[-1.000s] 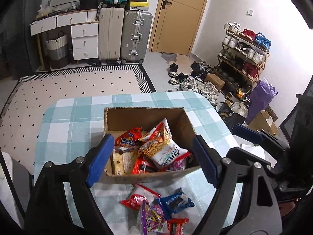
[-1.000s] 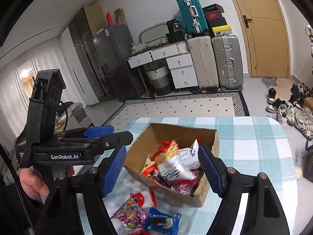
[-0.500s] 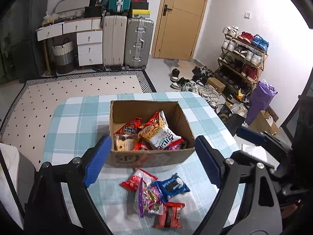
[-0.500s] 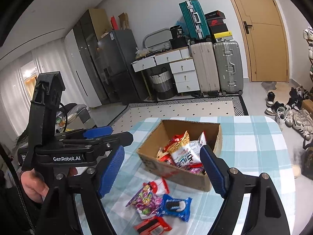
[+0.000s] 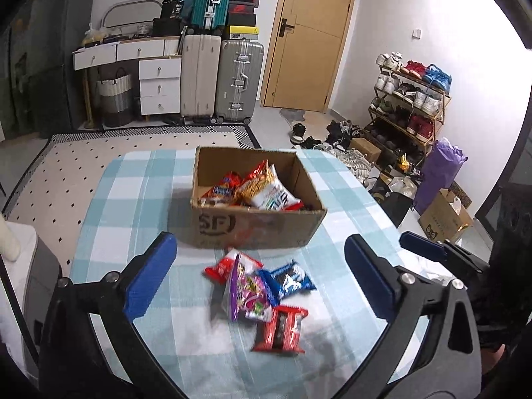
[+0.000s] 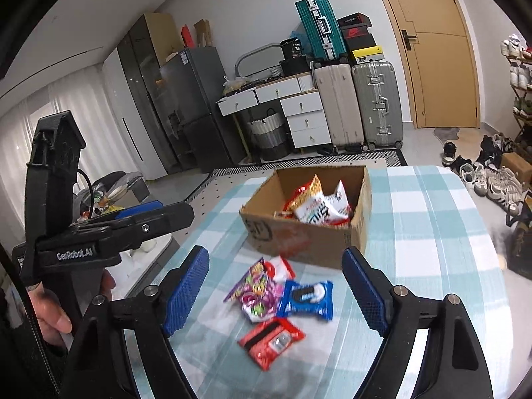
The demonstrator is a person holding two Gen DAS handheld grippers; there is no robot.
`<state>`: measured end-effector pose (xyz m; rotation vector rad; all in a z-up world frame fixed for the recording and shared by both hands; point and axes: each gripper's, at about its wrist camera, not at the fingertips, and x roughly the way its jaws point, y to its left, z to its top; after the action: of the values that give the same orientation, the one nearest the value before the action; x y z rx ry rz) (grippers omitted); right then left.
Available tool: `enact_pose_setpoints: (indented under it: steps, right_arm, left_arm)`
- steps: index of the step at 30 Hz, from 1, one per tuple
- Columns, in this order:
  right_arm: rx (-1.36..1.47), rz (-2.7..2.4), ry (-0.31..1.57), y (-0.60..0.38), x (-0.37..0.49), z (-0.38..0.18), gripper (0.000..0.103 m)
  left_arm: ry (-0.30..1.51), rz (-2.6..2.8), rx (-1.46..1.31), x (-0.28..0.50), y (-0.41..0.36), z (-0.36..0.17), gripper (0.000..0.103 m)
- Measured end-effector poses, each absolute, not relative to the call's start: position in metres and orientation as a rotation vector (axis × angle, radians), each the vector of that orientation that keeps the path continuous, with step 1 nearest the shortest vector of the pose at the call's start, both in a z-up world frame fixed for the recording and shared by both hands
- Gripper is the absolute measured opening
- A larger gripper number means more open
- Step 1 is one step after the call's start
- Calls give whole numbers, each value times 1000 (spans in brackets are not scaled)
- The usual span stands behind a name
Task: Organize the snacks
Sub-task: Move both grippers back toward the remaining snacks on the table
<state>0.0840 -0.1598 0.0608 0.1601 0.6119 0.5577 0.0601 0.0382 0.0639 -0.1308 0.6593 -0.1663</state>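
Four snack packets [image 5: 262, 289] lie on checked tablecloth [image 5: 133, 206] near suitcases [image 5: 221, 79].

Four loose snack packets [image 5: 262, 291] lie bunched before the cardboard box [image 5: 256, 224] (itself holding more) between spread, empty fingers [image 5: 149, 274].

— What carries everything here?
— A table [image 5: 133, 199] under a blue-and-white checked cloth.

— What sits on it?
— A cardboard box [image 5: 256, 229] toward the far edge, near the middle of the table's width. Nearer the front edge lies a small cluster of snack packets: a purple packet [image 5: 247, 291], a blue cookie packet [image 5: 287, 279] and a red-and-white packet [image 5: 219, 266] overlapping one another, with a red wrapper [image 5: 281, 329] closest to the front, touching the purple one.
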Motion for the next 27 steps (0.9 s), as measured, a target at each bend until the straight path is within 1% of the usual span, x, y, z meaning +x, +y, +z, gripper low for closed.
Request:
enact_pose_setpoints:
  steps: [9, 11, 22, 27]
  right_arm:
    - [170, 551, 634, -161, 53, 41, 85]
    - [169, 550, 642, -160, 48, 36, 85]
    - [170, 561, 715, -148, 39, -3, 85]
    - [169, 576, 754, -139, 42, -25, 85]
  left_arm:
    - [682, -119, -151, 28, 51, 33, 102]
    - [691, -101, -162, 35, 53, 29, 102]
    - [705, -29, -250, 15, 82, -20, 102]
    - [749, -12, -254, 18, 89, -45, 102]
